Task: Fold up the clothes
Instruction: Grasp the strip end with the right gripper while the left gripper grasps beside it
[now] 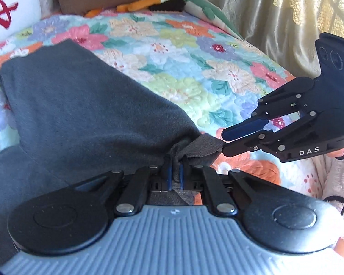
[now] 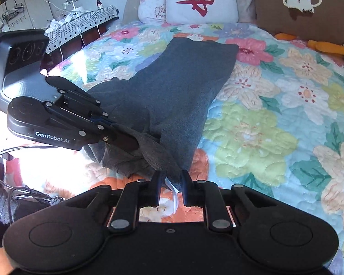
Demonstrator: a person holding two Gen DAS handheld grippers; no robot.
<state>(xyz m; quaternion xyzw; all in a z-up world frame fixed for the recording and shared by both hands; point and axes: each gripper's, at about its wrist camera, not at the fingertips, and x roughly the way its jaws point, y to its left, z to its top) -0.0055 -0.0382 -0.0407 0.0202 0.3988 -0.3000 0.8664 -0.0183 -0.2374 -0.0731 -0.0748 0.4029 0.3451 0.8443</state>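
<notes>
A dark grey garment [image 1: 80, 105] lies partly folded on the floral quilt; it also shows in the right wrist view [image 2: 178, 91]. My left gripper [image 1: 175, 171] is shut on its near ribbed hem, with cloth bunched between the blue pads; it shows from the side in the right wrist view [image 2: 126, 137]. My right gripper [image 2: 170, 183] is open around the hem's corner and a white label [image 2: 174, 194], its fingers apart on either side. In the left wrist view the right gripper [image 1: 224, 141] points at the same hem from the right.
The floral quilt [image 2: 263, 126] covers the bed. White pillows [image 2: 201, 2] and a brown cushion [image 2: 309, 6] are at the head. Plush toys [image 1: 162, 2] lie at the far edge, curtains [image 1: 286, 11] beyond. A cluttered side table [image 2: 80, 20] and cables [image 2: 23, 192] are left.
</notes>
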